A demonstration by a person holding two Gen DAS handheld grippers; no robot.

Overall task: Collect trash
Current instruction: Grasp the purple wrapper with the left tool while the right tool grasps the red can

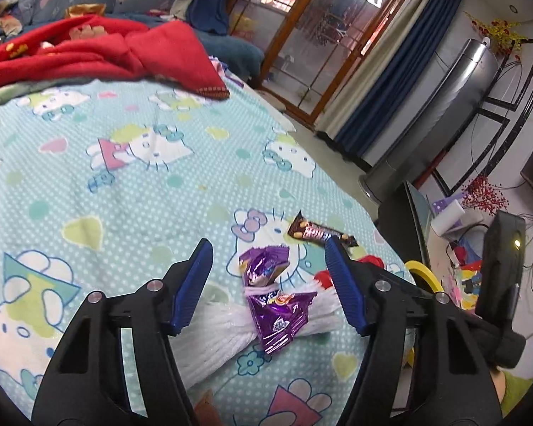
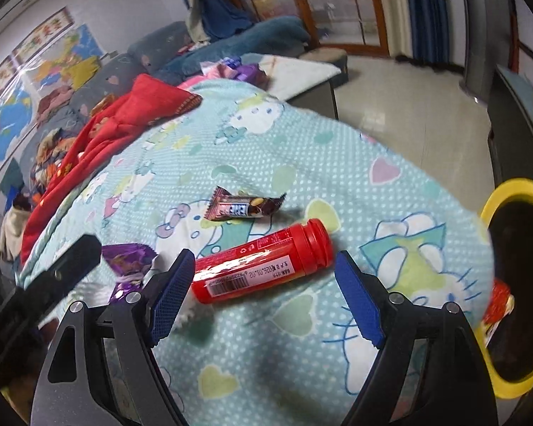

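Left claw (image 1: pixel 266 277): my jaws gape around the purple wrapper (image 1: pixel 273 305) (not touching).
Right claw (image 2: pixel 264 291): wide, straddling the red bottle (image 2: pixel 259 266).

Blanket-covered bed (image 2: pixel 391 191): purple wrapper (image 1: pixel 273 298), chocolate bar (image 2: pixel 245 207), red bottle (image 2: pixel 259 262), red cloth (image 1: pixel 99 49).

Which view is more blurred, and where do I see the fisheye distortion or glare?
Right wrist view: softer, with motion blur on the yellow bin rim and the blanket near it; the red tube stays readable. Left wrist view: sharper; the purple wrapper shows foil glare, and the door frame bows from the lens.
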